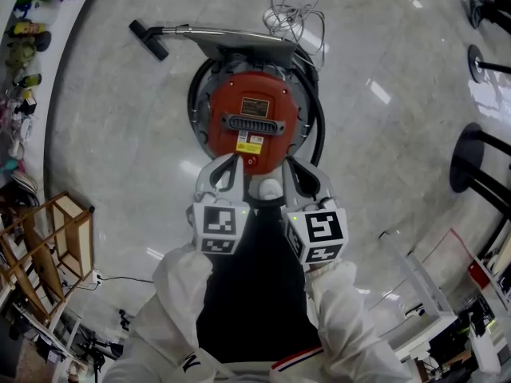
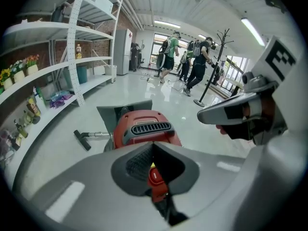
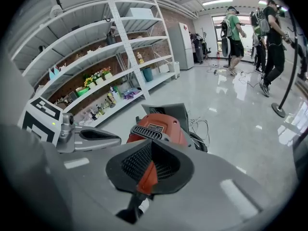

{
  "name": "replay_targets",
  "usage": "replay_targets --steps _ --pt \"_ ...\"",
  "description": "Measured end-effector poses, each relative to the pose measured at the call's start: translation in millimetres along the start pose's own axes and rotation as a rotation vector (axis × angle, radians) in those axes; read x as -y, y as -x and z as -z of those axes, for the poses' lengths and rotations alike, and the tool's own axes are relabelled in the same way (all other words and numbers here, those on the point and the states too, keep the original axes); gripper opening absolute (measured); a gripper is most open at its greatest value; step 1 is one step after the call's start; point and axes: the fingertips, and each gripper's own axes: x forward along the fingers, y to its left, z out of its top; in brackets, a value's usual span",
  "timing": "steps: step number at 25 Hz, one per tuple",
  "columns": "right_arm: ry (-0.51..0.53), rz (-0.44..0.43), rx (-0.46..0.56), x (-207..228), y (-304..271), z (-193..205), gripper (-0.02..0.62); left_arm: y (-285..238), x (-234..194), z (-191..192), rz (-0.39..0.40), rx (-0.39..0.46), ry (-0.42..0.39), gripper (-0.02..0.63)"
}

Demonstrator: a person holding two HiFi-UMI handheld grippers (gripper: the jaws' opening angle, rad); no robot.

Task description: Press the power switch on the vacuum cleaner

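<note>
A round red vacuum cleaner with a black vent handle stands on the glossy floor, a black hose looped around it. Its metal wand and black nozzle lie at the far left. Both grippers hover over its near edge, side by side. My left gripper is shut with nothing held, and a small red rocker switch shows through the gap behind its closed tips. My right gripper is also shut and holds nothing; red vacuum body shows past its jaws.
A tangle of white cable lies beyond the vacuum. White shelving with small items lines the left wall. A wooden rack stands near left, black stand bases on the right. Several people walk in the background.
</note>
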Motion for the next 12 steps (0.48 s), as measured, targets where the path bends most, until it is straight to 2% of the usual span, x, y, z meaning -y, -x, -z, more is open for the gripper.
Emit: replay_targets --steps 12 --pt "0.006 -0.033 -0.047 -13.8 -16.9 13.2 0.0 -1.2 -1.5 -2.8 0.006 0.0 0.003 0.0"
